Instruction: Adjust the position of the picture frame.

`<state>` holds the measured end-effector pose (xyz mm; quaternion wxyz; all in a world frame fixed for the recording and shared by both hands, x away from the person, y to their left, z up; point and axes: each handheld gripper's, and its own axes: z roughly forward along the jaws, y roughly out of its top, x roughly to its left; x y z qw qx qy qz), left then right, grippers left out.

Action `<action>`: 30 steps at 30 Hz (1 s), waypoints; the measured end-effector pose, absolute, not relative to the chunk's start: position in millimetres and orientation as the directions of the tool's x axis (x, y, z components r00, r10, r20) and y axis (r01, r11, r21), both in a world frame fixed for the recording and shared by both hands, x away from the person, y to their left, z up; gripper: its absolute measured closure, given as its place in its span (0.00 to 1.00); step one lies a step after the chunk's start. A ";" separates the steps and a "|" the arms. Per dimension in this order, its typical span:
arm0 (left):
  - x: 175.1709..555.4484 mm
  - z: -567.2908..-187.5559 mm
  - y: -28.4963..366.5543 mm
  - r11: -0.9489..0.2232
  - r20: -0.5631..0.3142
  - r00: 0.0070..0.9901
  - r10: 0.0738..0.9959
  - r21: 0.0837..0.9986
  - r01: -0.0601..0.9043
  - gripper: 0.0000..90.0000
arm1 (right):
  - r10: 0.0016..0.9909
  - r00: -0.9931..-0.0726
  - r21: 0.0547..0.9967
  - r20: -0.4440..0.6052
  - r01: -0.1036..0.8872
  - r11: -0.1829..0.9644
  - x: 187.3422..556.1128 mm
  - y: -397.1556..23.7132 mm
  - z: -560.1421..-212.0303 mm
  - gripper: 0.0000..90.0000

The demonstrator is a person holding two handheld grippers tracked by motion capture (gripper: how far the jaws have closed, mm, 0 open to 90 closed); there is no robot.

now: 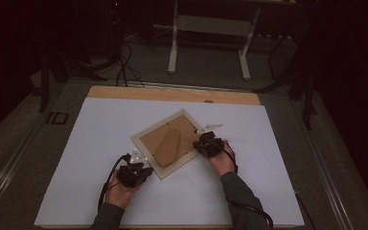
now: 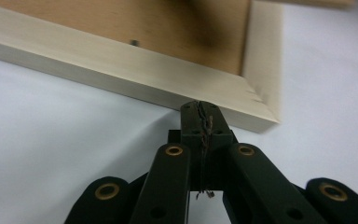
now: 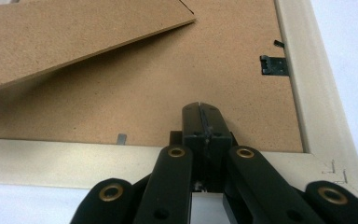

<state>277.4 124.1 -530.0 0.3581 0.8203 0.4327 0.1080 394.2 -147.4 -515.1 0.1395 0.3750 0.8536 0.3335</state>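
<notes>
Surface: white sheet on table, dim room | pale wooden picture frame face-down mid-sheet, turned diagonal, brown fibreboard backing up, stand flap raised | left gripper closed, empty, at frame's near corner | right gripper closed, empty, over backing | bare sheet all round.

Pale wooden picture frame, face down and turned diamond-wise on white table sheet, brown backing stand flap raised.

Both forearms reach forward, left tongs and right tongs with jaws pressed together.
</notes>
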 end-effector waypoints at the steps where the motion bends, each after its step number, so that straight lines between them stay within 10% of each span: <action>1: 274.7 -529.7 122.7 -0.378 -0.132 0.612 0.780 0.680 0.628 1.00 | 0.733 -0.680 0.673 0.011 0.547 0.497 394.2 -147.2 -515.0 1.00; 30: 261.5 -533.4 89.7 -0.509 -0.020 0.710 0.703 0.683 0.524 1.00 | 0.743 -0.669 0.678 0.025 0.557 0.479 380.0 -158.3 -515.6 1.00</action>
